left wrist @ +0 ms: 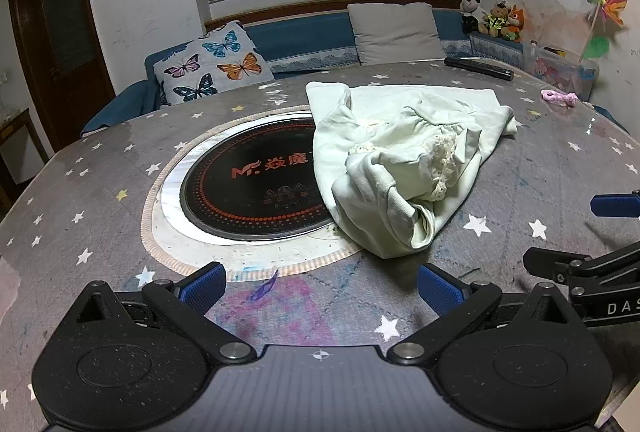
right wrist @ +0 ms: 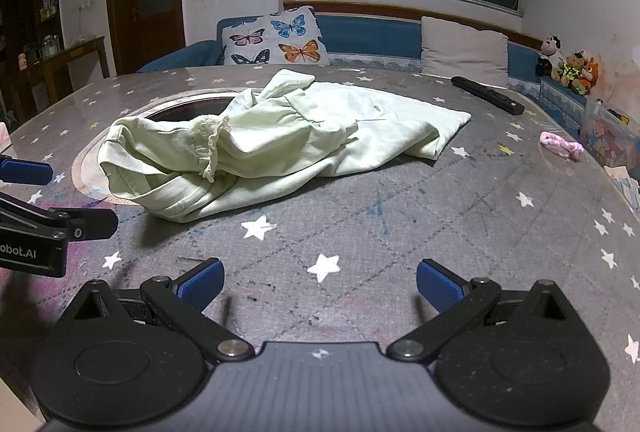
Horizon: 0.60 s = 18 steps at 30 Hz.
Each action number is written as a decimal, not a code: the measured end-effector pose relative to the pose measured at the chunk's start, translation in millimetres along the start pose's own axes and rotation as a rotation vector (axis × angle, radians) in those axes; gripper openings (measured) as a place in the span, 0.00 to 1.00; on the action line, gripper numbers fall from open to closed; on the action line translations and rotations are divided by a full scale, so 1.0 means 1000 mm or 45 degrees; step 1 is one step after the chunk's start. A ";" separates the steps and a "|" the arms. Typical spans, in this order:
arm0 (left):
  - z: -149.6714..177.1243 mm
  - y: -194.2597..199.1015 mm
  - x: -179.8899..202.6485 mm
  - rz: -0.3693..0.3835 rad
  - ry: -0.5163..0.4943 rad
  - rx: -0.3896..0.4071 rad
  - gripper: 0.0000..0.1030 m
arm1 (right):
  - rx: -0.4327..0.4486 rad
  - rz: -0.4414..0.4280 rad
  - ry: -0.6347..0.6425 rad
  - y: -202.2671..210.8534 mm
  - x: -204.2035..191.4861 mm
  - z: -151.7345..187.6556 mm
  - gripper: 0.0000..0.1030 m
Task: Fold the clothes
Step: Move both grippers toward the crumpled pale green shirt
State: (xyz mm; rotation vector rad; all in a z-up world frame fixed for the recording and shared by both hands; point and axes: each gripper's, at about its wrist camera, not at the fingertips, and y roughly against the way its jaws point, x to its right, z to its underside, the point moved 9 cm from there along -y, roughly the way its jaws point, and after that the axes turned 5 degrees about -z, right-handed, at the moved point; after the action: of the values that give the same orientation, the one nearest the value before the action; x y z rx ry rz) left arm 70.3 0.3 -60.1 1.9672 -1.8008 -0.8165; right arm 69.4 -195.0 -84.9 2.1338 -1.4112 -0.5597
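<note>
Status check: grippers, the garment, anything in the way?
Left hand-held gripper open, empty. Right hand-held gripper open, empty. Garment crumpled, unfolded, partly over the hotplate. Remote and pink item lie clear of it.

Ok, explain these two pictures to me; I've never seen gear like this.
A person holds a two-finger gripper in each hand, each with a camera looking along its fingers. One picture is from the left gripper, the other from the right gripper. Both are open and hold nothing. On the starred table lies a crumpled pale green garment, partly over a round cooktop. Farther back lie a remote and a small pink thing. The job is folding the garment.
</note>
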 end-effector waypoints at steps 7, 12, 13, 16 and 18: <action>0.000 0.000 0.000 0.001 -0.003 0.000 1.00 | 0.001 -0.002 0.007 -0.001 -0.002 -0.002 1.00; -0.001 -0.001 -0.001 0.001 -0.005 -0.001 1.00 | -0.001 -0.005 0.015 -0.002 -0.003 -0.003 1.00; -0.001 -0.001 -0.001 0.000 -0.006 -0.002 1.00 | -0.001 -0.006 0.017 -0.003 -0.003 -0.003 1.00; -0.002 -0.002 -0.001 0.000 -0.007 -0.002 1.00 | -0.003 -0.007 0.019 -0.004 -0.004 -0.004 1.00; -0.002 -0.003 -0.001 0.000 -0.008 -0.003 1.00 | -0.003 -0.009 0.021 -0.004 -0.004 -0.004 1.00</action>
State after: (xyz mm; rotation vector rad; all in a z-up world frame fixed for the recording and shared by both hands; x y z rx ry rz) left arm 73.7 1.3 -59.6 1.9651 -1.8028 -0.8251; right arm 73.7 -189.1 -84.0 2.1372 -1.3941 -0.5456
